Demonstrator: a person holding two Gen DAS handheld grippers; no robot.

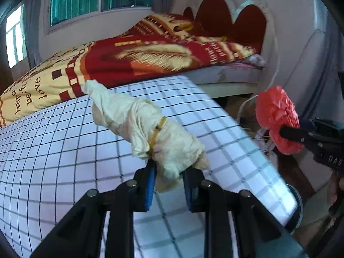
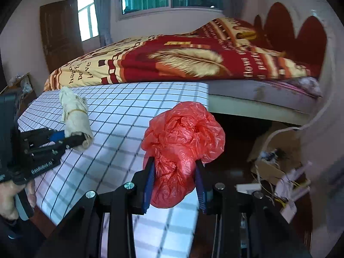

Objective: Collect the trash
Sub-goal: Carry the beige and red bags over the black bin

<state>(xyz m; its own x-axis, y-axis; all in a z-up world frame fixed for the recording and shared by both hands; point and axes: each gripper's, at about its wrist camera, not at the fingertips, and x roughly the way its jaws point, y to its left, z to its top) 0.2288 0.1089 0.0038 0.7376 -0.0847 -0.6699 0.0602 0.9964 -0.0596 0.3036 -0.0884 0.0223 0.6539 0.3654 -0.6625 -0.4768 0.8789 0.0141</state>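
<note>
A crumpled cream paper wrapper (image 1: 148, 126) bound with a yellow rubber band sticks up from my left gripper (image 1: 169, 172), which is shut on its lower end above the checked tablecloth (image 1: 53, 150). My right gripper (image 2: 175, 172) is shut on a crumpled red plastic bag (image 2: 182, 142), held past the table's right edge. The right wrist view shows the paper wrapper (image 2: 74, 118) in the left gripper (image 2: 82, 138) at the left. In the left wrist view, at the right, the red bag (image 1: 277, 118) is clamped in the right gripper (image 1: 283, 132).
Behind the table a bed carries a red and yellow quilt (image 2: 172, 60) and a red headboard (image 2: 296, 30). On the floor to the right lie cardboard pieces (image 2: 277, 150), white cables (image 2: 279, 129) and small white items (image 2: 292, 193). A hand (image 2: 13, 193) grips the left tool.
</note>
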